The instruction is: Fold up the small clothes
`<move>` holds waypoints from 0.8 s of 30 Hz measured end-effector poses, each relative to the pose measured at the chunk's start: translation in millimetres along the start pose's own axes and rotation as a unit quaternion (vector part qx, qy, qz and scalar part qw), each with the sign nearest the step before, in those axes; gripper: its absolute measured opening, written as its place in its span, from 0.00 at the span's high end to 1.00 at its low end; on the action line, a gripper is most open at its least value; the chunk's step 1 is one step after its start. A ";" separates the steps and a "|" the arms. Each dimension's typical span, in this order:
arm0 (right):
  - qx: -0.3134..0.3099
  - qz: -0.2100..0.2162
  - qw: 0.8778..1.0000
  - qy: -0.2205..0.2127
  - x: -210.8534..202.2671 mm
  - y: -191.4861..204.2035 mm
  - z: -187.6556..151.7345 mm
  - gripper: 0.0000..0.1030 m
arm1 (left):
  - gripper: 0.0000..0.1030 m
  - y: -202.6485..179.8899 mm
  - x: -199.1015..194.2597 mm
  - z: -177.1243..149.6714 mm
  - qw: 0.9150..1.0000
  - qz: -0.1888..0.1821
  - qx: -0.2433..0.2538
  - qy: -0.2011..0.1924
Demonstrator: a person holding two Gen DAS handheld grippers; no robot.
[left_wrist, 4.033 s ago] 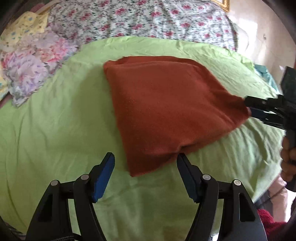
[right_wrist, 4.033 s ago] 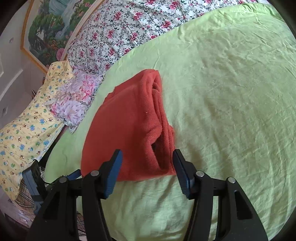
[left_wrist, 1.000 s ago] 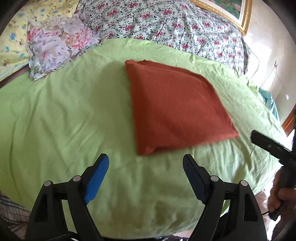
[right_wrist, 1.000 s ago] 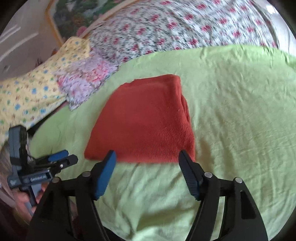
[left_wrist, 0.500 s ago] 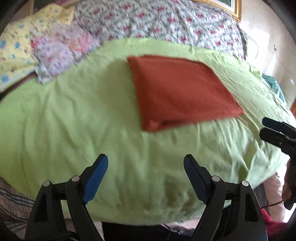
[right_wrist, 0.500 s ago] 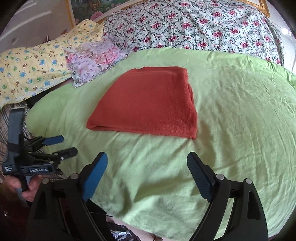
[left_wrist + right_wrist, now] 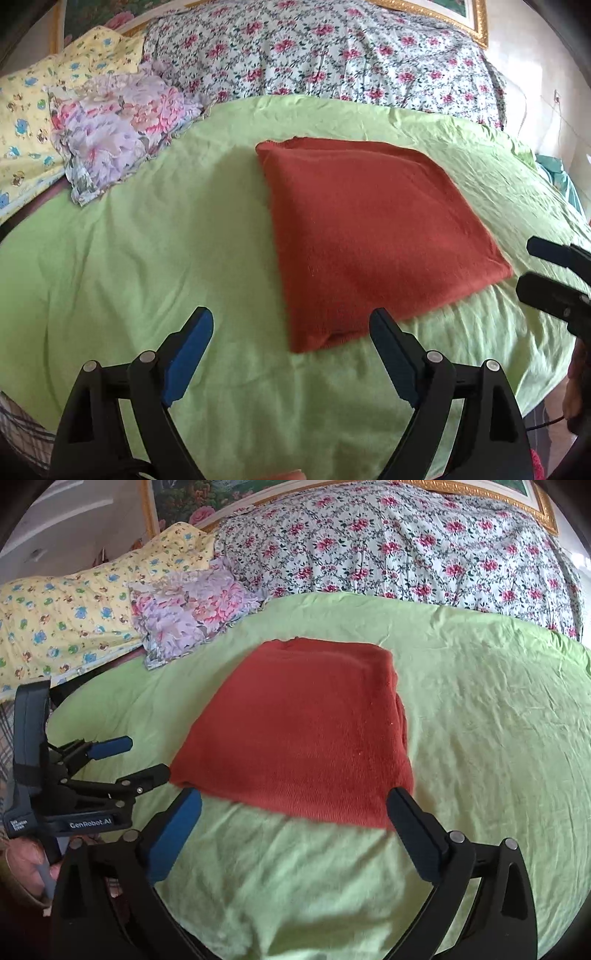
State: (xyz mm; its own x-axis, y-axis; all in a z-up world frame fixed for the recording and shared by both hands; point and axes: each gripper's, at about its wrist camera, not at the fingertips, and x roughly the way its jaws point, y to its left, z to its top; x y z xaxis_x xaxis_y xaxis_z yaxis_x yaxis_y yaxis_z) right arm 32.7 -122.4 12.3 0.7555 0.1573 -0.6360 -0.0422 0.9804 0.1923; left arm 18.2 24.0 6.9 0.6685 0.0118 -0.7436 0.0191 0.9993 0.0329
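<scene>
A rust-red cloth (image 7: pixel 369 236) lies folded into a flat rectangle on the green bedsheet (image 7: pixel 147 258); it also shows in the right wrist view (image 7: pixel 306 731). My left gripper (image 7: pixel 291 325) is open and empty, just short of the cloth's near corner. It shows in the right wrist view (image 7: pixel 144 757) at the cloth's left corner. My right gripper (image 7: pixel 295 805) is open and empty, just short of the cloth's near edge. It shows at the right edge of the left wrist view (image 7: pixel 532 266), beside the cloth's right corner.
A floral quilt (image 7: pixel 332 55) covers the far side of the bed. A pink flowered pillow (image 7: pixel 110 129) and a yellow printed pillow (image 7: pixel 74 613) lie at the far left. A framed picture (image 7: pixel 221 494) hangs behind. The bed's near edge is close below both grippers.
Both grippers let go of the cloth and drew back, then came closer to it again in the last half second. The cloth lies flat and has not moved.
</scene>
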 end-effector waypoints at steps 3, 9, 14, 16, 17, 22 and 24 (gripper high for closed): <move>0.002 -0.005 1.000 0.007 9.7 -2.7 0.4 0.01 | 0.15 -0.3 9.4 4.7 1.000 0.017 -0.010 0.006; 0.024 -0.003 1.000 0.017 21.7 -10.3 -1.4 0.01 | 0.15 -3.1 19.0 6.7 0.999 0.033 -0.010 0.020; 0.028 0.005 1.000 0.012 22.6 -14.6 2.8 0.01 | 0.14 -6.4 21.2 8.7 0.999 0.047 -0.006 0.018; 0.029 0.007 0.999 0.012 24.3 -16.2 4.3 0.01 | 0.14 -7.1 22.3 9.8 0.999 0.047 -0.007 0.020; 0.030 0.007 0.999 0.013 24.7 -15.7 4.2 0.01 | 0.14 -7.0 22.5 10.1 0.999 0.047 -0.007 0.020; 0.032 0.009 0.999 0.018 31.9 -18.2 8.1 0.01 | 0.13 -7.0 26.5 13.7 0.998 0.051 -0.007 0.021; 0.035 0.013 0.999 0.020 34.7 -20.0 9.7 0.01 | 0.13 -6.1 28.9 15.3 0.998 0.052 -0.006 0.024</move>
State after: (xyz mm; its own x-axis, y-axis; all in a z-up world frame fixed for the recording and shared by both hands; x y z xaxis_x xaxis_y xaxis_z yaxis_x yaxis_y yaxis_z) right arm 66.1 -137.7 -6.4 0.7285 0.1891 -0.6585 -0.0147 0.9652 0.2610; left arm 48.8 17.7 -4.7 0.6299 0.1178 -0.7677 -0.0588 0.9928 0.1040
